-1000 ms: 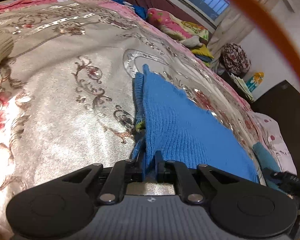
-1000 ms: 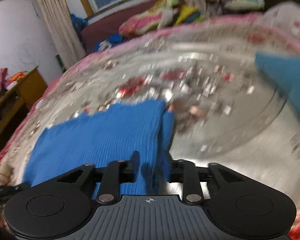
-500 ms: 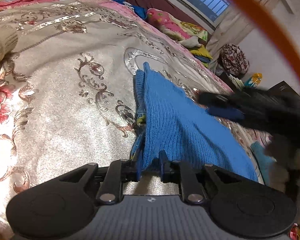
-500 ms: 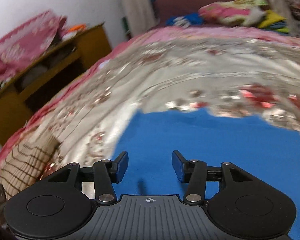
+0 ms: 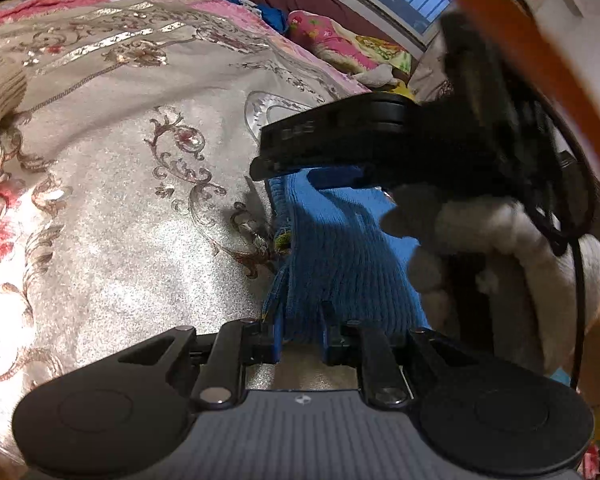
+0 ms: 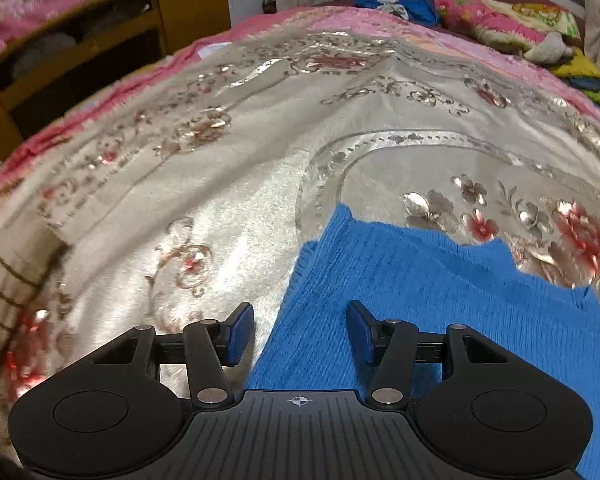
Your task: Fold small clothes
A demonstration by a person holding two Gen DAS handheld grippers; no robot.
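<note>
A blue knit garment (image 5: 340, 248) lies folded on a silver floral bedspread (image 5: 120, 200). My left gripper (image 5: 300, 332) is at its near edge, shut on that edge, with the knit filling the narrow gap. The left wrist view also shows a gloved hand (image 5: 500, 248) holding the other gripper over the garment's far end. In the right wrist view, my right gripper (image 6: 300, 332) hovers over the garment's (image 6: 420, 300) left edge. Its jaws are opening. The cloth edge lies below the gap and neither pad touches it.
The bedspread (image 6: 220, 200) stretches far to the left and ahead. A wooden desk (image 6: 80, 60) stands beyond the bed's left side. Pillows and bundled clothes (image 6: 500, 20) sit at the far end. A striped beige cloth (image 6: 4, 300) lies at the left edge.
My right gripper let go of the garment, swung across it to its left edge and opened wide. The left gripper stayed put, its jaws a little wider on the cloth.
</note>
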